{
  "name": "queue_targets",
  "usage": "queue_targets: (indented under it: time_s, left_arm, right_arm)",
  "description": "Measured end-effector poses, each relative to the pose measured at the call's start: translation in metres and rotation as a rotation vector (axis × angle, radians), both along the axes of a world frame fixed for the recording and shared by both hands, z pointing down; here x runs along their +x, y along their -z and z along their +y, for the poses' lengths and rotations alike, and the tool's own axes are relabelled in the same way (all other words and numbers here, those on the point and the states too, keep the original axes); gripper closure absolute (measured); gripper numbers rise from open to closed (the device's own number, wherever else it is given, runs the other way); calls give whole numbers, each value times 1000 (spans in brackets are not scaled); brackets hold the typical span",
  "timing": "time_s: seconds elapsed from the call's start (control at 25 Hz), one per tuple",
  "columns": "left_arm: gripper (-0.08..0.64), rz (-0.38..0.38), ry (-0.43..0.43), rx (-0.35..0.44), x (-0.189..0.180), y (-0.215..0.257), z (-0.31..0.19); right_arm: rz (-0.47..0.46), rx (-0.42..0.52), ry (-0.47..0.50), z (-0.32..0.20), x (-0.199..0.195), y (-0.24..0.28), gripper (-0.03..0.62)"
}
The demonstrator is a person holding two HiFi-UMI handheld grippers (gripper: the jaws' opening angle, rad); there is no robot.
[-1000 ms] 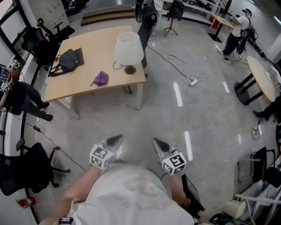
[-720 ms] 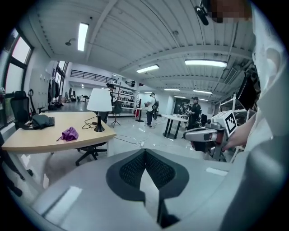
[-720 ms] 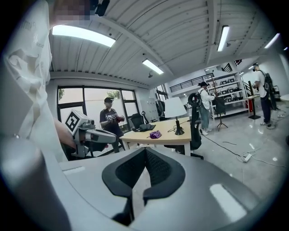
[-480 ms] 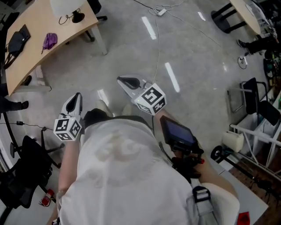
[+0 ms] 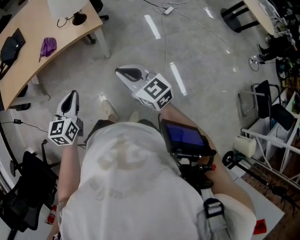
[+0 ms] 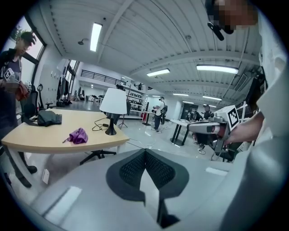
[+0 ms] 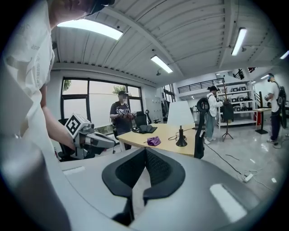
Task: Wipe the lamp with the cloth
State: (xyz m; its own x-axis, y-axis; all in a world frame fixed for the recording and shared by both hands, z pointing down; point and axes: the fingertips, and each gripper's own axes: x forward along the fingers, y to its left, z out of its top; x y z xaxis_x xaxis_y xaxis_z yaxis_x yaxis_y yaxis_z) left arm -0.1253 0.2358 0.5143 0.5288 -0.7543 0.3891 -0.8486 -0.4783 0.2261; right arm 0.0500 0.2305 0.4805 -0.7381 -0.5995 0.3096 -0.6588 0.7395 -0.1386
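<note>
Shifted since a second ago: bench [image 5: 28, 65] with lamp [image 5: 65, 7] and cloth [image 5: 47, 46] now sits far upper left, well apart from left hand-held gripper [image 5: 70, 96] and right hand-held gripper [image 5: 124, 72], both clenched empty; risk: tripping on floor cable [image 5: 165, 47] during approach.

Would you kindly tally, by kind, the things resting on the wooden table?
Lamp: 1
Purple cloth: 1
Black bag: 1
Total: 3
</note>
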Motion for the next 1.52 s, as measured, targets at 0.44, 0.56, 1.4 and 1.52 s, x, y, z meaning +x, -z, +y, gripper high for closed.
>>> queue_targets:
  time_s: [0.44, 0.56, 1.4, 1.52]
  left_arm:
    - [558, 26, -43, 81, -47, 22, -96]
    - [558, 30, -41, 88, -61, 21, -115]
    - [558, -18, 2, -8, -78, -10, -199]
    - [558, -26, -3, -9, -63, -9, -218]
  right_arm:
    - [58, 64, 23, -89, -68, 30, 578]
    - [61, 62, 12, -108, -83, 26, 578]
    - [13, -35, 38, -206, -100, -21, 578]
    - [-6, -39, 42, -224, -90, -25, 578]
